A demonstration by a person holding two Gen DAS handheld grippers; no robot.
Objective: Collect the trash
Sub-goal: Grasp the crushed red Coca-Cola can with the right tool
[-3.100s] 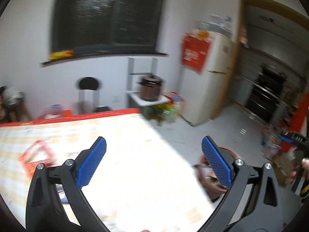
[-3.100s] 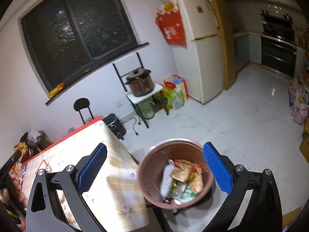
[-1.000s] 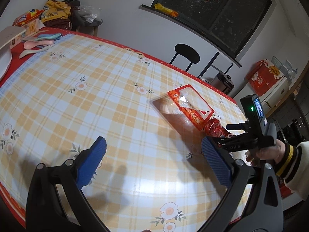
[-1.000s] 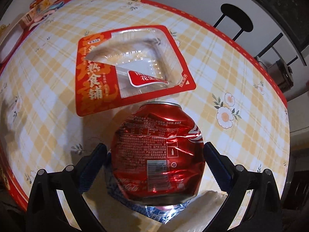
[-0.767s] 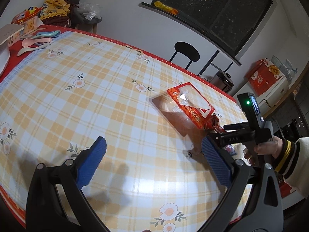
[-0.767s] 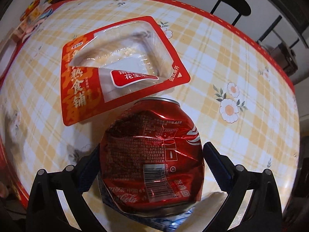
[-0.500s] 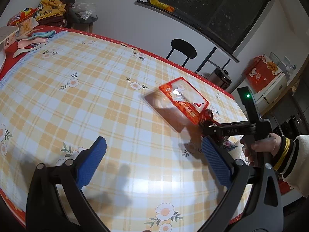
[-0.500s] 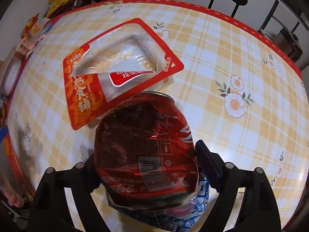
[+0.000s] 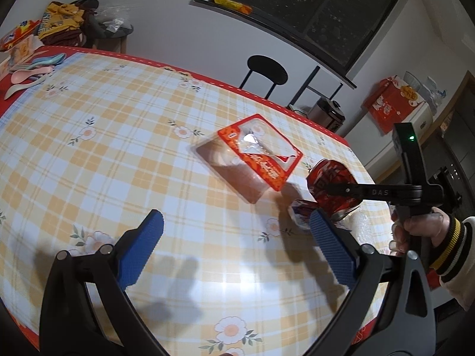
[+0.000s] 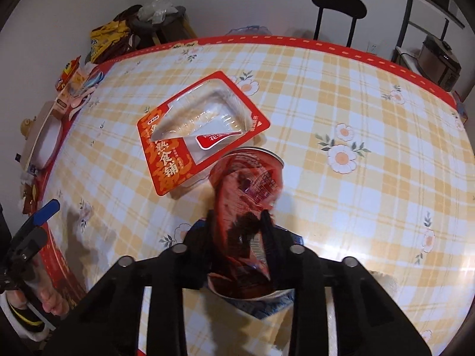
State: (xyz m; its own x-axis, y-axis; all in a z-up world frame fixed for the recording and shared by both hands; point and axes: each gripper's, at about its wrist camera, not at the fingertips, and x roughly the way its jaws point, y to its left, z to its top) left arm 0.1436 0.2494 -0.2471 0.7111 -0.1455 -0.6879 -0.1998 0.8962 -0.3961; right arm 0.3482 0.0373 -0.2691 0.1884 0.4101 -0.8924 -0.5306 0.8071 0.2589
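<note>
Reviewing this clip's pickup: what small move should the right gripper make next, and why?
Probably lift straight up. The right gripper, whose jaws have just been closing, is shut on the crushed red can, which stands beside the red food tray and over a blue wrapper; a straight lift should disturb neither.

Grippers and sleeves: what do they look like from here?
Both are black plastic frames with silver pivot bolts. The left gripper has blue, finely ribbed finger pads. The right gripper carries white "DAS" lettering on its side and an upright black module with a green light. The right hand wears a cream sleeve with a black-and-yellow striped cuff.
</note>
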